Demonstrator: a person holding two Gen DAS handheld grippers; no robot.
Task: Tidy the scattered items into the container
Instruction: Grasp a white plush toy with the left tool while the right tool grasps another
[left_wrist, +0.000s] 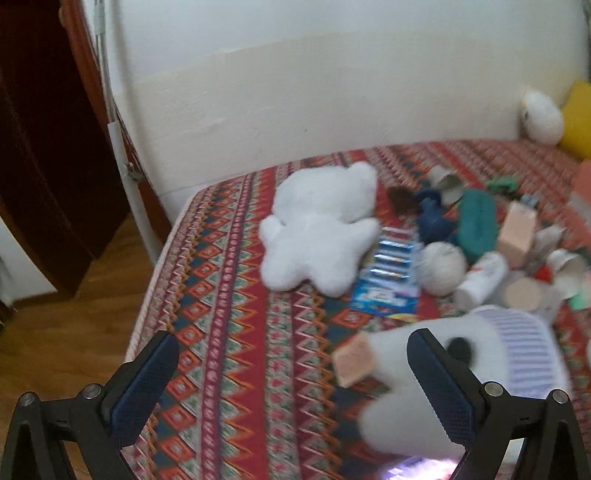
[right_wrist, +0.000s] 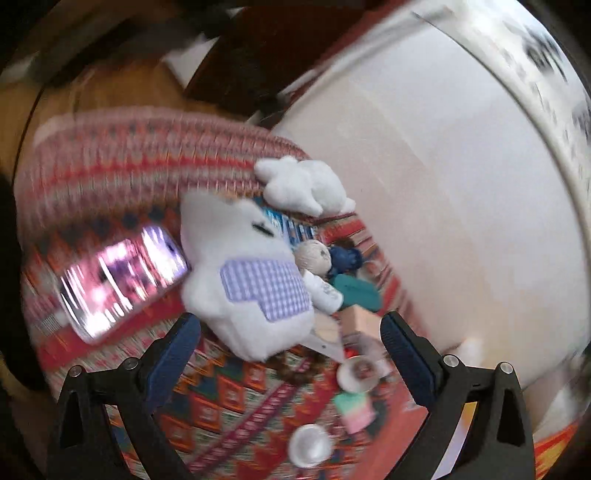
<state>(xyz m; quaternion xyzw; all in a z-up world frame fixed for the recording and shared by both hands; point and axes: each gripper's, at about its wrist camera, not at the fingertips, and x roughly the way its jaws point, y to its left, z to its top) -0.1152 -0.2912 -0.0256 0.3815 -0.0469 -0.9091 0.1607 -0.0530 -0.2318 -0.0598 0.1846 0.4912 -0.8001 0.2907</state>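
Two grippers were in my feeds, and I read both the left gripper (left_wrist: 291, 387) and the right gripper (right_wrist: 291, 350) as spread wide with nothing between the fingers. Scattered items lay on the patterned bedspread (left_wrist: 229, 295): a white plush bear (left_wrist: 321, 229) flat near the wall, a blue blister pack (left_wrist: 388, 273) just beside it, a ball of pale yarn (left_wrist: 443, 269), a white bottle (left_wrist: 480, 280), a teal cloth item (left_wrist: 476, 225), a dark blue toy (left_wrist: 432, 218) and a peach carton (left_wrist: 517, 236) crowded together. Nearest my left fingers sat a white plush with a lilac checked patch (left_wrist: 480, 369), partly behind the right-hand finger. No container showed clearly in either view, so I could not tell where the things were meant to go. I judged the plush toys light and soft, likely to squash and sag, best pinched across a thick body part rather than a limb; the bottle looked smooth and liable to roll. A lit phone (right_wrist: 122, 280) lay next to the checked plush, hard and slippery by my guess. Blur left every label and the pack's print unreadable
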